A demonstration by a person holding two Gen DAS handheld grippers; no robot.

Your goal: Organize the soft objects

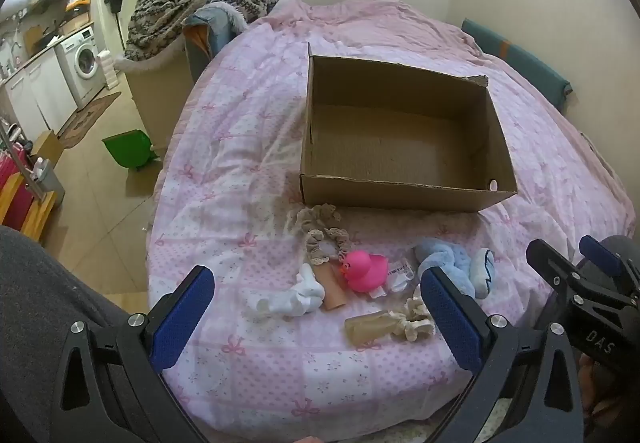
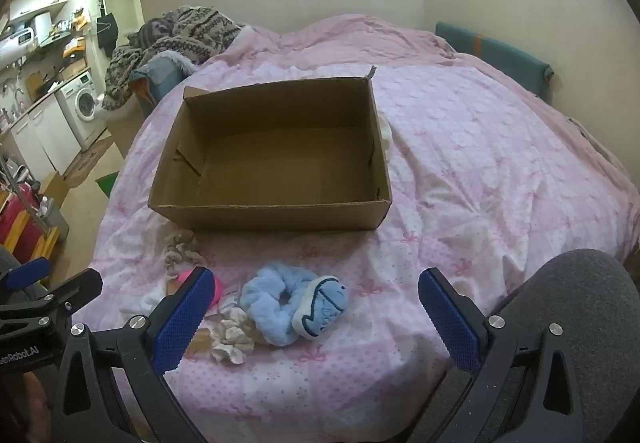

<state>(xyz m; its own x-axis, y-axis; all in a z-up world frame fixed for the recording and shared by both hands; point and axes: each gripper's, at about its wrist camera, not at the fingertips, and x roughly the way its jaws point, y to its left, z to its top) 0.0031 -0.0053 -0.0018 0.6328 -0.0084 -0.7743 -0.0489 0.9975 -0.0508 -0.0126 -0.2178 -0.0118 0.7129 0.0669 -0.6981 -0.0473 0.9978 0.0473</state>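
Note:
An empty open cardboard box (image 1: 400, 147) sits on the pink bed; it also shows in the right wrist view (image 2: 272, 163). In front of it lie soft items: a beige scrunchie (image 1: 320, 231), a pink rubber duck (image 1: 366, 270), a white sock (image 1: 298, 293), a blue fluffy headband (image 1: 452, 263) (image 2: 280, 303) and a cream scrunchie (image 1: 412, 319) (image 2: 232, 335). My left gripper (image 1: 316, 307) is open above the sock and duck, holding nothing. My right gripper (image 2: 316, 307) is open above the bed, right of the blue headband, holding nothing.
The pink patterned bedspread (image 1: 248, 171) covers the bed. A patterned blanket heap (image 1: 200, 3) lies on a chair at the far left. A green bin (image 1: 128, 151) stands on the floor left of the bed. A washing machine (image 1: 84, 63) stands further left.

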